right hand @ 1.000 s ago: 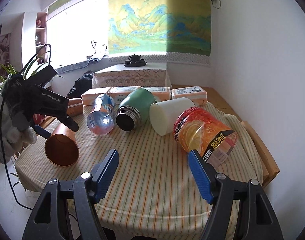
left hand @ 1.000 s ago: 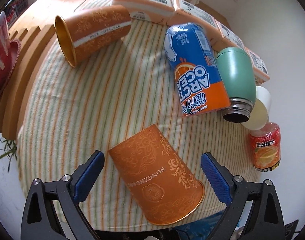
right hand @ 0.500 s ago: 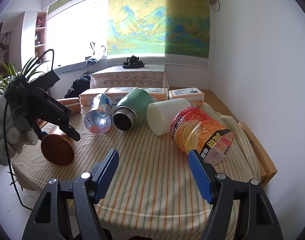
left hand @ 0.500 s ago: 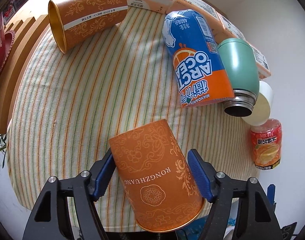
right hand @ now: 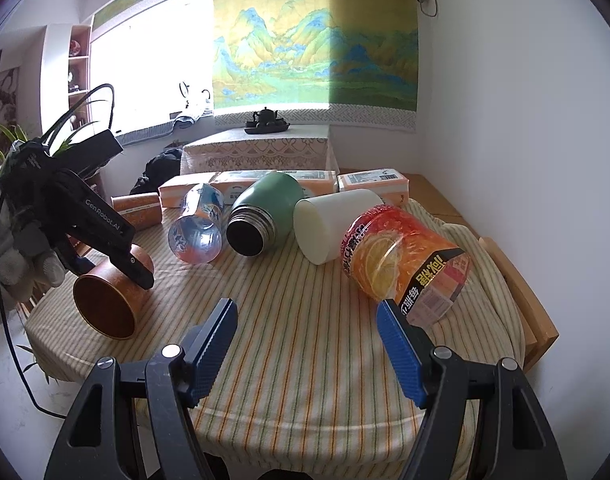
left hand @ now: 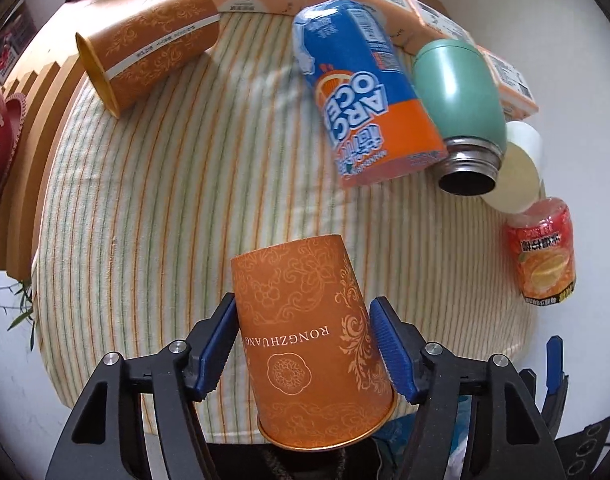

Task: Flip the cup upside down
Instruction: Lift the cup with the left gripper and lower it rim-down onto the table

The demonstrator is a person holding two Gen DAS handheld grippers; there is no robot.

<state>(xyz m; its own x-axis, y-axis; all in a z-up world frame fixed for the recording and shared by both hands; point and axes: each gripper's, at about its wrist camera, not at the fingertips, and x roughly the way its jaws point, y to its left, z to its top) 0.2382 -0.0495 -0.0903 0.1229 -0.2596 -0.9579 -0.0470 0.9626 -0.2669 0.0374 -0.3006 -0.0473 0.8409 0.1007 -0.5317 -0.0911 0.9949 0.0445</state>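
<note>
An orange paper cup [left hand: 305, 332] with gold patterns sits between the blue pads of my left gripper [left hand: 303, 308], which is shut on it. Its open rim points back toward the camera and its base points away over the striped cloth. In the right wrist view the same cup [right hand: 113, 292] is held tilted near the table's left edge by the left gripper [right hand: 105, 236], open mouth facing the camera. My right gripper [right hand: 307, 316] is open and empty over the front of the table.
On the striped tablecloth [left hand: 177, 184] lie a second orange cup [left hand: 149, 52], a blue and orange bottle [left hand: 365, 92], a green flask [left hand: 457, 92], a white cup [right hand: 333, 220] and an orange jar [right hand: 401, 260]. Tissue packs [right hand: 265, 180] line the far edge.
My left gripper moved in around the orange cup, closed on it and lifted and turned it. The right gripper stayed open and barely shifted.
</note>
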